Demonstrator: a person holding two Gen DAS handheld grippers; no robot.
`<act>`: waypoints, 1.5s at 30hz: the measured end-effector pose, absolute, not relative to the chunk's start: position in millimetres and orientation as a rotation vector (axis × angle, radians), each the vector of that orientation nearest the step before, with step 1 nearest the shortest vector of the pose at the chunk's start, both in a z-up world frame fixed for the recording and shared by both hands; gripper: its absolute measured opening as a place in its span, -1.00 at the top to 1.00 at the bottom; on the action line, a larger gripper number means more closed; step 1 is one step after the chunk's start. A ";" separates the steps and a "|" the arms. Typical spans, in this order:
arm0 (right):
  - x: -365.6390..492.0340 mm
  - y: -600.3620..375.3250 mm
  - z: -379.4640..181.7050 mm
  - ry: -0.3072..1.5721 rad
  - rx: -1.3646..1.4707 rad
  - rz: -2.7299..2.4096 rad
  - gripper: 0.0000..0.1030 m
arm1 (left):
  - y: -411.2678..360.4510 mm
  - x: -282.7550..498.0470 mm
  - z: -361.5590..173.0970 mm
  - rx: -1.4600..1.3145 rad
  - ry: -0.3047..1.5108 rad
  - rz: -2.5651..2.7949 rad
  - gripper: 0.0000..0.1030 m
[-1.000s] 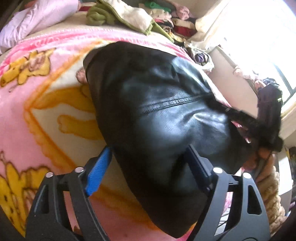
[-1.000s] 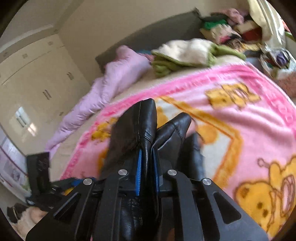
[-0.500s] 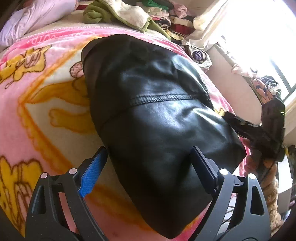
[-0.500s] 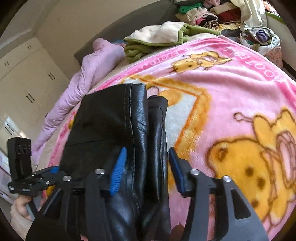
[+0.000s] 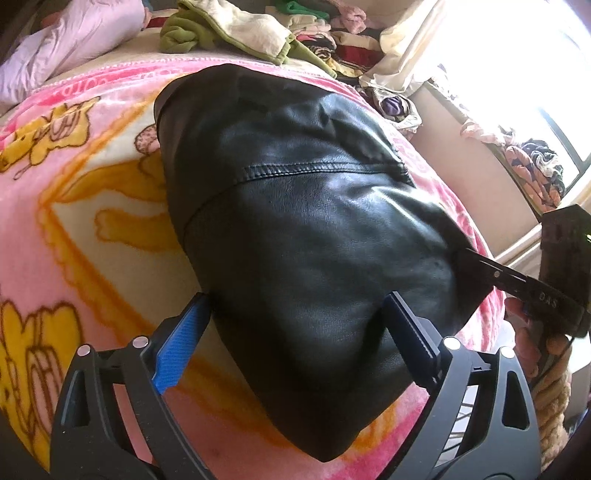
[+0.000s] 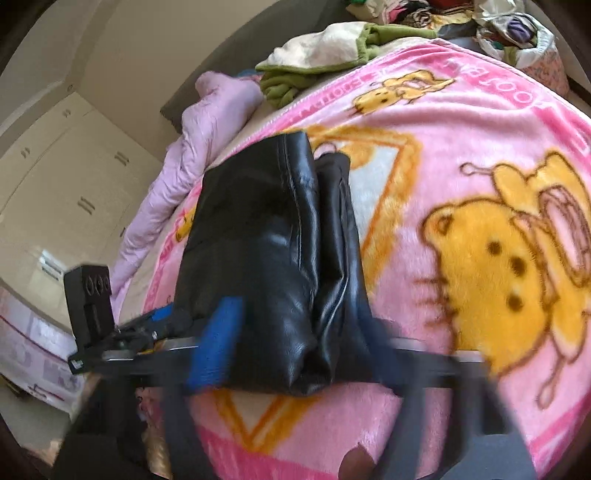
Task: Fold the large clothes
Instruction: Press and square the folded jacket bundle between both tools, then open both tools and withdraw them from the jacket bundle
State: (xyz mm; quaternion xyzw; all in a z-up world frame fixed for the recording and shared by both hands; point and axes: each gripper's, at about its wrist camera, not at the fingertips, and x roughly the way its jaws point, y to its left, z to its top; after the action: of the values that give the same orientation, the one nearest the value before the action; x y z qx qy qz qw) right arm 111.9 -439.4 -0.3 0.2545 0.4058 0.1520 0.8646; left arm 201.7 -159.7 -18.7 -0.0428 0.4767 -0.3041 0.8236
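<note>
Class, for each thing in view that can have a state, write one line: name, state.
leather garment, folded, lying on the pink blanket.
pink blanket, spread out flat.
left gripper, open, jaws just been opening, garment's edge between them.
right gripper, jaws just been closing astride the garment's end; blurred, grip unclear.
green-and-cream clothes, heaped.
wardrobe doors, shut.

I see the folded leather jacket (image 5: pixel 306 236) lying on the blanket (image 5: pixel 74 229) that covers the bed. Far beyond it sits a pile of clothes (image 5: pixel 236 33), with a puffy coat (image 5: pixel 70 40) to its left.
</note>
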 end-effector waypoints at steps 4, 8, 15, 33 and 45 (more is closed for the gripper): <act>112.1 -433.0 -1.9 0.854 0.430 0.280 0.54 | -165.2 201.8 -31.9 -0.080 1.056 -0.655 -0.73; 118.0 -440.8 -34.1 0.957 0.461 0.227 0.13 | -165.3 201.6 -33.6 -0.083 1.049 -0.657 -0.81; 139.4 -464.8 -33.8 0.934 0.619 0.321 -0.56 | -163.5 203.4 -32.0 -0.082 1.048 -0.659 -0.82; 178.3 -431.8 -61.7 1.064 0.748 0.477 -0.22 | -143.5 210.7 -20.9 -0.060 1.025 -0.628 -0.82; 194.7 -367.3 -59.3 1.044 0.708 0.517 -0.22 | -90.9 215.8 -11.6 -0.117 1.001 -0.543 -0.80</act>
State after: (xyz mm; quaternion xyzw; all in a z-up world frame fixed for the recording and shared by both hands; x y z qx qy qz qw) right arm 194.7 -367.3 -59.3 0.3271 0.4827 0.2391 0.7764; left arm 215.8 -90.9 -11.6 -0.0555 0.4738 -0.2570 0.8405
